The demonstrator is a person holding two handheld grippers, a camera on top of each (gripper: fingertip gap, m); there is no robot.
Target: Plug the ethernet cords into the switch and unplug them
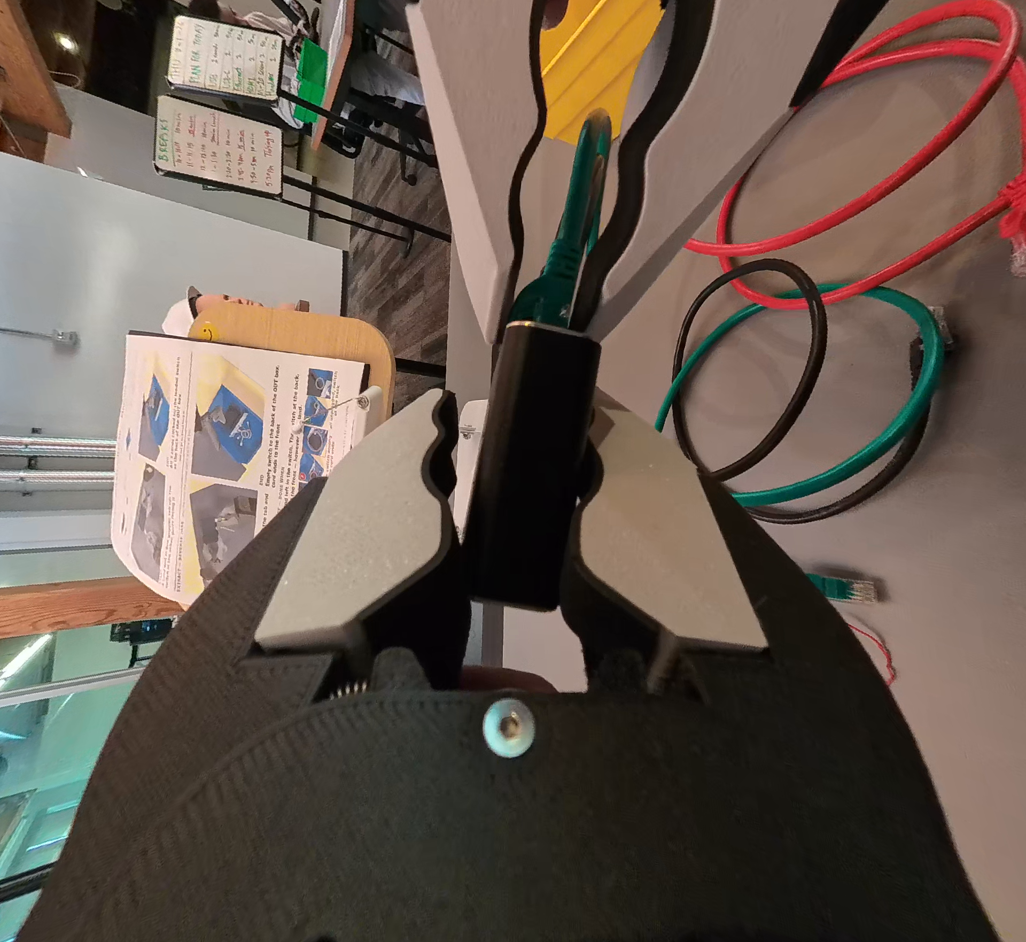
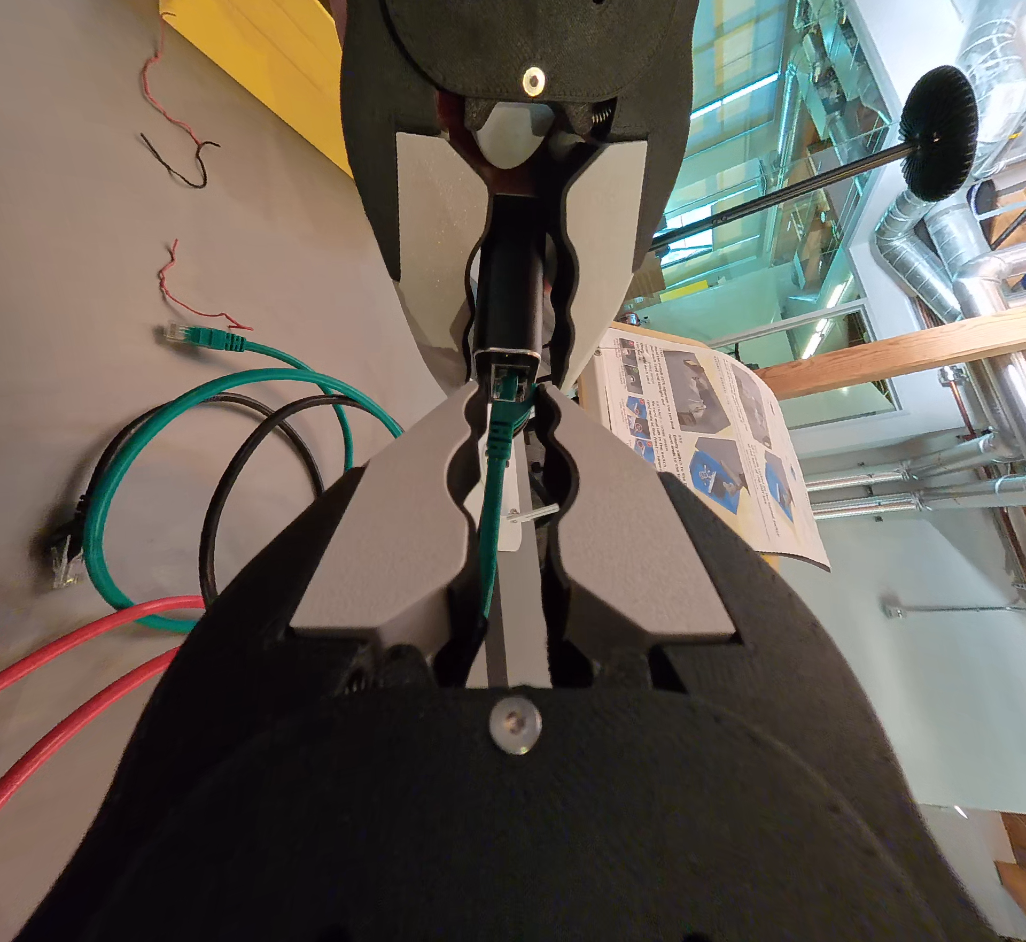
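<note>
My left gripper (image 1: 527, 415) is shut on the black switch (image 1: 527, 471) and holds it above the grey table; it faces me in the right wrist view (image 2: 508, 360). A green ethernet cord's plug (image 2: 502, 387) sits in the port on the switch's (image 2: 508, 282) end. My right gripper (image 2: 511, 404) straddles the plug's green boot (image 2: 499, 432), jaws narrowly apart, with a gap on one side of the boot. In the left wrist view the right gripper (image 1: 547, 315) comes in from the top around the green boot (image 1: 566, 249).
On the table lie loops of green cord (image 2: 111, 499), black cord (image 2: 222, 499) and red cord (image 2: 83, 632), a loose green plug (image 2: 205, 337) and a black plug (image 2: 66, 543). A yellow bin (image 2: 239, 26) stands behind. A printed sheet (image 2: 710, 449) stands on a holder. Both grippers' tips are close together, under 4 cm apart.
</note>
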